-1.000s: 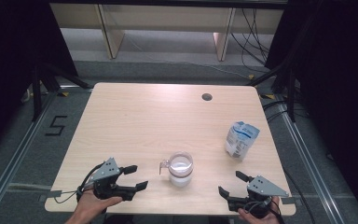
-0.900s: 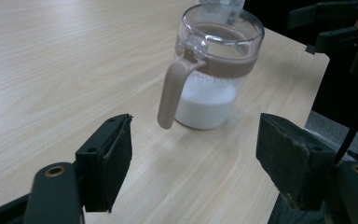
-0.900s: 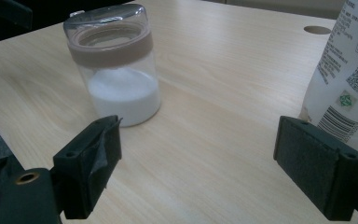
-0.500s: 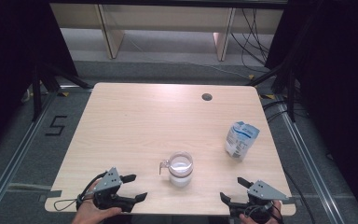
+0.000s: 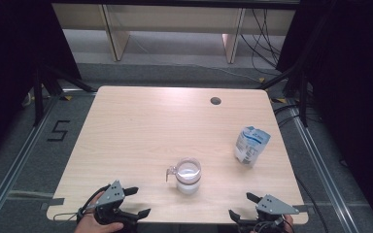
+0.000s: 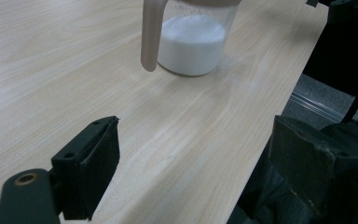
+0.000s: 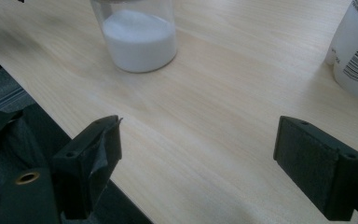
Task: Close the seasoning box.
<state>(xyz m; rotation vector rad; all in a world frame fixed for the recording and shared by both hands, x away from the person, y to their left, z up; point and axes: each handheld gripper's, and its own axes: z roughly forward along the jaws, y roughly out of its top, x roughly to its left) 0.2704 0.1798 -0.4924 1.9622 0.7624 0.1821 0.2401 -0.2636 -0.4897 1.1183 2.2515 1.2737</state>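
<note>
A clear cup point(image 5: 188, 174) with a pinkish handle and rim stands near the front middle of the wooden table point(image 5: 150, 126), partly full of white powder. It appears ahead in the left gripper view point(image 6: 193, 42) and in the right gripper view point(image 7: 137, 37). A white and blue pouch point(image 5: 250, 145) stands upright at the right, its barcode showing point(image 7: 356, 51). My left gripper point(image 5: 138, 201) hangs at the near edge, left of the cup; its jaws point(image 6: 200, 158) have just been opening and nothing is between them. My right gripper point(image 5: 241, 205) is open and holds nothing point(image 7: 198, 158).
A dark cable hole point(image 5: 215, 101) sits in the table's far right part. Shelving legs and cables lie beyond the far edge. A "5" is marked on the floor point(image 5: 58, 131) to the left. Metal rails run along both sides.
My left gripper has drawn back toward the near edge and sunk lower, its jaws spreading wider. The right gripper has slipped back a little. Cup and pouch have not moved.
</note>
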